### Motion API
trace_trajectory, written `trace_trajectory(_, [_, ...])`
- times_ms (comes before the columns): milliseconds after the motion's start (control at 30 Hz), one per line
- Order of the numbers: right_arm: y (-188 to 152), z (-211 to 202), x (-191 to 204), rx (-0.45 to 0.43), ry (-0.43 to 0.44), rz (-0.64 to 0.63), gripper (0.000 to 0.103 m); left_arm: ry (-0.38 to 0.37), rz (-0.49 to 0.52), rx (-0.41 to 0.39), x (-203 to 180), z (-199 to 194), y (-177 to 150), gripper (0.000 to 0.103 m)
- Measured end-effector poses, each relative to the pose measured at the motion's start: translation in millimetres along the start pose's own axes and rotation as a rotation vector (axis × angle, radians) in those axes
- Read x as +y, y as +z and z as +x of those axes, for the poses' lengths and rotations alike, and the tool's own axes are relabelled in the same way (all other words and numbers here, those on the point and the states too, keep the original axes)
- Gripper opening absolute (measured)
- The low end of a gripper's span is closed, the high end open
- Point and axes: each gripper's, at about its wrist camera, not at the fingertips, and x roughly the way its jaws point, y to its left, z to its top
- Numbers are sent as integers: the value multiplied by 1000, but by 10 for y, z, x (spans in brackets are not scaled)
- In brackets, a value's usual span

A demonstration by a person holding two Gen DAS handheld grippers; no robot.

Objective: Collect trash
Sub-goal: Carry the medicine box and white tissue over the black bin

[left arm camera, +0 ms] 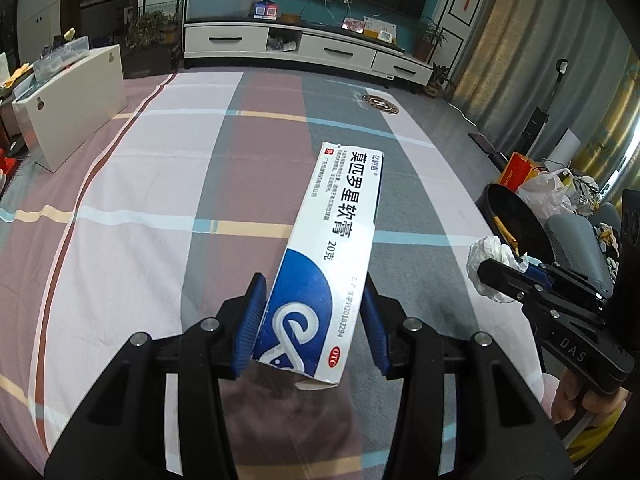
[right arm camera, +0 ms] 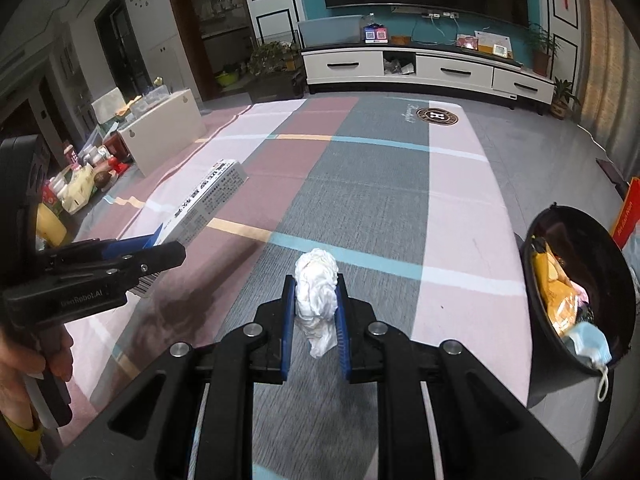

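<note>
Your left gripper (left arm camera: 314, 316) has its fingers closed on the ointment box (left arm camera: 332, 240) at one end, long side sticking out. Your right gripper (right arm camera: 314, 312) pinches the crumpled tissue (right arm camera: 316, 292). Both are held above the bench's checked cloth (right arm camera: 400, 200); the black trash bin (right arm camera: 576, 296) waits off the right edge.

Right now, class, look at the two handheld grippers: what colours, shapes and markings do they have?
Both are black plastic scissor-style linkages with round silver rivets and ribbed blue finger pads. The right gripper shows the letters "DAS" on its body; the left gripper carries pale, blurred lettering on its side. A bare hand grips each handle, beside yellow clothing.
</note>
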Motion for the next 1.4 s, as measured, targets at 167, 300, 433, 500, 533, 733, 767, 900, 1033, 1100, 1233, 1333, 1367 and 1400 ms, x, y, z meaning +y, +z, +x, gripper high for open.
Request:
trace_trajectory(167, [-59,-152,-24,-16,-1,15,19,10,32,-23,-156,-115,-32,48])
trace_trajectory(300, [-84,-253,-90,-30,-1,38,19,20,56,-43,-277,-208,-48,48])
trace_trajectory(433, [-114,-368,-171,-49,-8,61,19,28,81,-61,-394,-275,-40,48])
trace_trajectory(500, [-129,-421,-226,-61,-13,75,19,27,95,-66,-457,-298,-40,48])
trace_trajectory(533, [-135,-450,-259,-67,-16,83,19,29,102,-68,-486,-305,-38,48])
trace_trajectory(733, [-169,-576,-418,-94,-36,120,19,19,138,-72,-652,-323,-16,48])
trace_trajectory(767, [-176,-601,-454,-100,-40,126,19,16,146,-74,-685,-323,-7,48])
trace_trajectory(900, [-195,-689,-581,-120,-57,151,19,6,174,-80,-822,-317,27,48])
trace_trajectory(1033, [-212,-755,-695,-138,-70,179,19,-2,201,-82,-964,-299,58,48])
trace_trajectory(1100, [-226,-787,-758,-146,-76,195,19,-8,215,-82,-1024,-290,72,48])
trace_trajectory(1233, [-258,-842,-884,-160,-86,222,19,-16,243,-81,-1161,-265,99,48])
trace_trajectory(1333, [-297,-887,-964,-169,-93,237,19,-21,267,-80,-1261,-236,116,48])
trace_trajectory(1367, [-314,-907,-996,-173,-97,244,19,-23,272,-79,-1294,-230,113,48])
trace_trajectory(1400, [-323,-923,-1033,-176,-99,250,19,-25,281,-79,-1335,-219,117,48])
